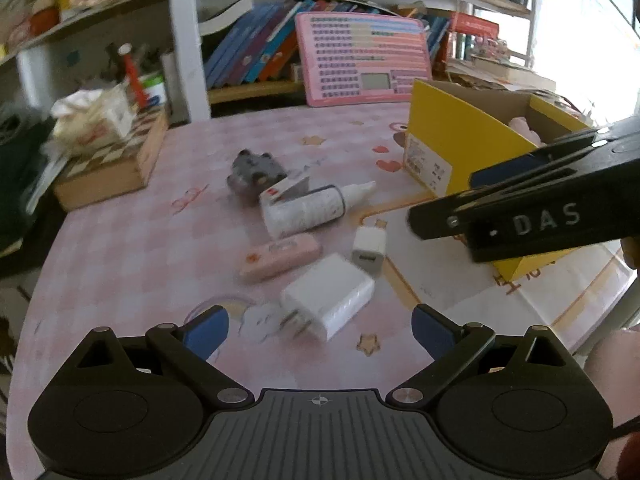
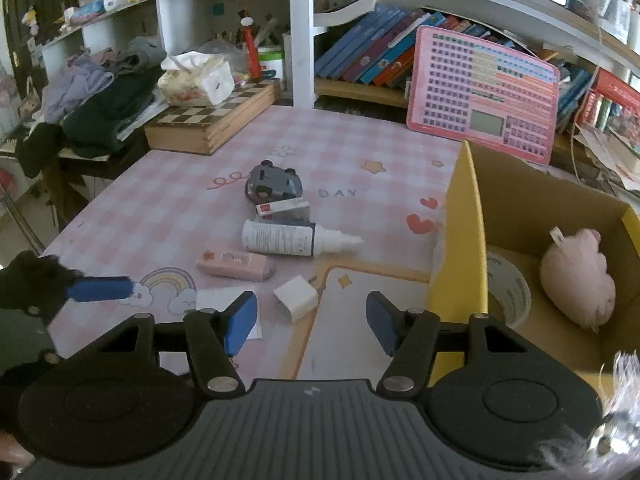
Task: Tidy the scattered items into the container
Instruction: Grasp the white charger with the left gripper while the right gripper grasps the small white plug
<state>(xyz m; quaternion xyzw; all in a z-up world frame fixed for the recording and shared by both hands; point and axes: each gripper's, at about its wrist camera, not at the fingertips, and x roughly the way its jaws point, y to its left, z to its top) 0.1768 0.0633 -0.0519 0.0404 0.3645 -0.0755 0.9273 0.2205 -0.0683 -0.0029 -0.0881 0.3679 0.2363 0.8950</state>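
Several items lie scattered on the pink checked tablecloth (image 1: 132, 248). My left gripper (image 1: 320, 330) is open, and a large white charger (image 1: 328, 296) lies just ahead between its fingers, untouched. Beyond it are a small white charger (image 1: 369, 250), a pink case (image 1: 280, 258), a white bottle (image 1: 308, 208) and a grey toy car (image 1: 252, 168). My right gripper (image 2: 312, 320) is open with nothing held, and the small white charger (image 2: 296, 298) sits just past its tips. To its right stands the yellow cardboard box (image 2: 460, 240), which holds a pink plush (image 2: 576, 284) and a tape roll (image 2: 508, 292).
A wooden chess box (image 2: 208, 120) with a tissue pack on it sits at the back left. A pink keyboard toy (image 2: 484, 100) leans against the bookshelf (image 2: 360, 64) behind the table. Dark clothes (image 2: 100, 116) are piled at the far left.
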